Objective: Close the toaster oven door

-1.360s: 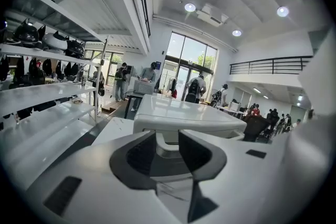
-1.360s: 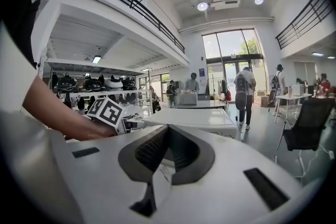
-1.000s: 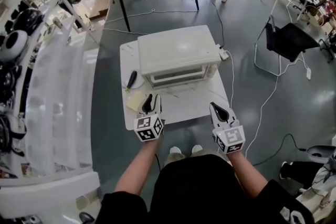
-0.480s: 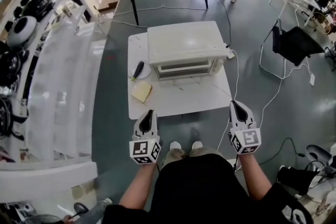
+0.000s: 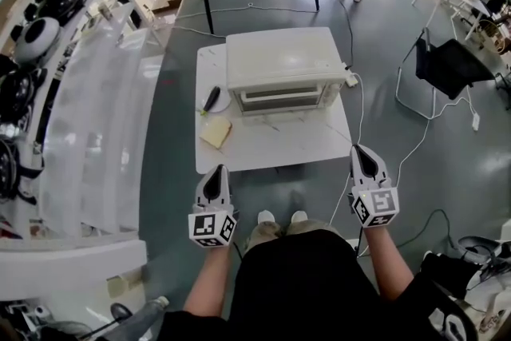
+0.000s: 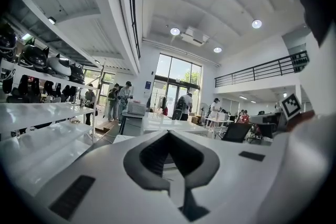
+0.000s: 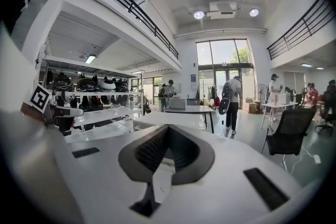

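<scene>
The white toaster oven (image 5: 285, 68) stands on a small white table (image 5: 271, 146), and its front door looks closed flat against the body. Both grippers hang off the table's near edge, in front of the person's body and apart from the oven. My left gripper (image 5: 216, 170) is at the lower left with its jaws together and nothing between them. My right gripper (image 5: 360, 150) is level with it at the lower right, its jaws also together and empty. In the left gripper view the left gripper's (image 6: 169, 134) dark pads meet at a point. The right gripper (image 7: 168, 127) looks the same in its own view.
Left of the oven lie a black-handled tool (image 5: 211, 99) on a small plate and a yellow pad (image 5: 216, 133). A power cable (image 5: 355, 116) runs off the table's right side. White shelving (image 5: 96, 108) stands at the left, a black chair (image 5: 447, 66) at the right, and people stand far back.
Both grippers have drawn back from over the table's front edge toward the person's body. The left gripper's jaws have gone from apart to together. The oven now sits farther from them.
</scene>
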Motion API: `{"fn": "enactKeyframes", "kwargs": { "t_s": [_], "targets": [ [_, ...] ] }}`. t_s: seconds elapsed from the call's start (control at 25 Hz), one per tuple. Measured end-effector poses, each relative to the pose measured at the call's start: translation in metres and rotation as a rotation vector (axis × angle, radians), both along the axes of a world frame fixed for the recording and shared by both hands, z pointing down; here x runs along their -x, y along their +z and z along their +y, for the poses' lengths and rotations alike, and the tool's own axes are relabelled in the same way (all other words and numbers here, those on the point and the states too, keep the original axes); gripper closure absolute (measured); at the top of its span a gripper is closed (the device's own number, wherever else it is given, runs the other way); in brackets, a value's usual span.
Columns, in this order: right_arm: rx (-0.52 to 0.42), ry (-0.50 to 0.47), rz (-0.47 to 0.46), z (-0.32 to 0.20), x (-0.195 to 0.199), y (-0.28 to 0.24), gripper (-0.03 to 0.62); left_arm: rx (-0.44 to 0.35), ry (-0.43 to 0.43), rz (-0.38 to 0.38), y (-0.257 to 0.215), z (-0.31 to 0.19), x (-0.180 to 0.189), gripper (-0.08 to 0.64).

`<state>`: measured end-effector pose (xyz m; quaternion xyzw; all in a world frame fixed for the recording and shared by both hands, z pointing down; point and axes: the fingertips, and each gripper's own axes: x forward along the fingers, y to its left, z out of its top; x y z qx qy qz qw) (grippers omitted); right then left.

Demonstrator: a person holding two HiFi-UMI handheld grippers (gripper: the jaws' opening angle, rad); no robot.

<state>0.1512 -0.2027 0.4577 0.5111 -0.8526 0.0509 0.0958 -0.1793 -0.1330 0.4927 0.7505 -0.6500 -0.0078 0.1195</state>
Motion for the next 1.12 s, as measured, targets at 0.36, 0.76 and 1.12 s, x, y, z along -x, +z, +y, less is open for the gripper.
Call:
{"fn": "enactKeyframes", "kwargs": {
  "t_s": [0.36,0.76,1.12],
  "targets": [
    [-0.009,-0.024,0.039,-0.002,-0.006,0.003,0.572,-0.017,-0.003,-0.015,-0.008,-0.009,-0.005,0.541],
    [-0.021,-0.017,0.013,-0.004,-0.011,0.005,0.572,-0.021,0.017,-0.007,-0.008,-0.023,-0.014,0.541],
    [-0.028,-0.008,0.005,-0.006,-0.009,0.007,0.572,-0.029,0.018,0.002,-0.006,-0.034,-0.008,0.541]
  ]
}}
